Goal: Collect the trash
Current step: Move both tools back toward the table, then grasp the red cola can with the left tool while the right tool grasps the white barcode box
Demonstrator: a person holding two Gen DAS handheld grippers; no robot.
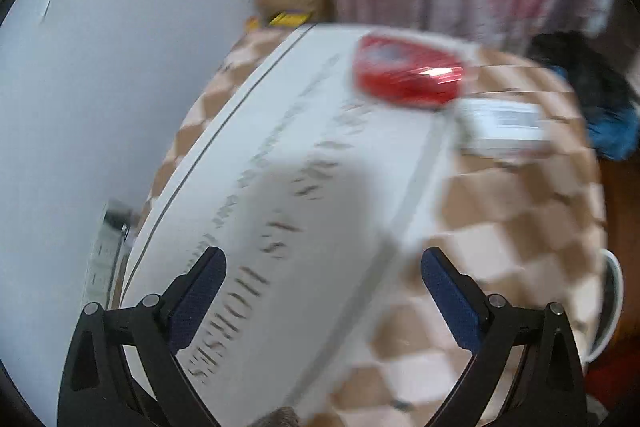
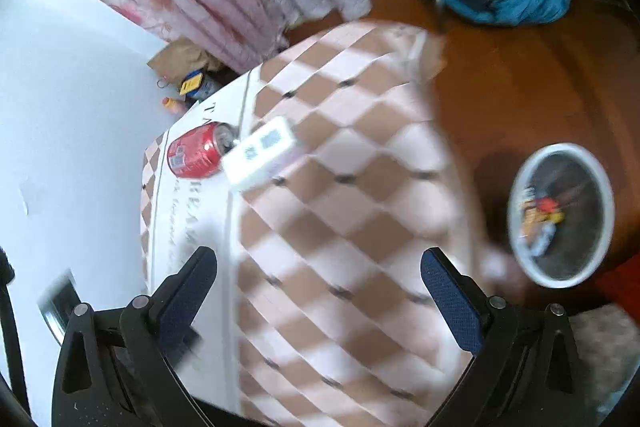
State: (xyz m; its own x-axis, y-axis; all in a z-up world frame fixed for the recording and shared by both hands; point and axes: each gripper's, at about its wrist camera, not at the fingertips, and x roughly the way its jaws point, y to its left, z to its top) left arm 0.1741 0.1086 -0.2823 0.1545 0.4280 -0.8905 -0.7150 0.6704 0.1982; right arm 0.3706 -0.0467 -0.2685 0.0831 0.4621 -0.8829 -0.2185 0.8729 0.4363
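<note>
On the checked table: two trash items not yet collected, both lying at the far end from the grippers.
Landmark: table point(image 2: 360, 227), covered by a cloth of tan and pale pink diamonds with a white printed band along its wall side.
Red can point(image 2: 198, 155): metal, cylindrical, glossy, on its side on the white band; top end faces the box.
White box point(image 2: 262, 159): flat rectangular carton, printed panels on top, lying just beside the can, apparently touching it, on the side away from the wall.
Bin point(image 2: 560, 215): round, white rim, dark liner, on the brown floor beside the table's right edge; holds some colourful wrappers, so collection appears partly done.
Left gripper point(image 1: 323, 291): jaws wide apart, nothing between them, above the white band.
Right gripper point(image 2: 319, 291): jaws wide apart, empty, above the checked cloth.
Remaining, by judgement: can and box both to go into the bin.
Image quality: motion blur; fine print unreadable.
</note>
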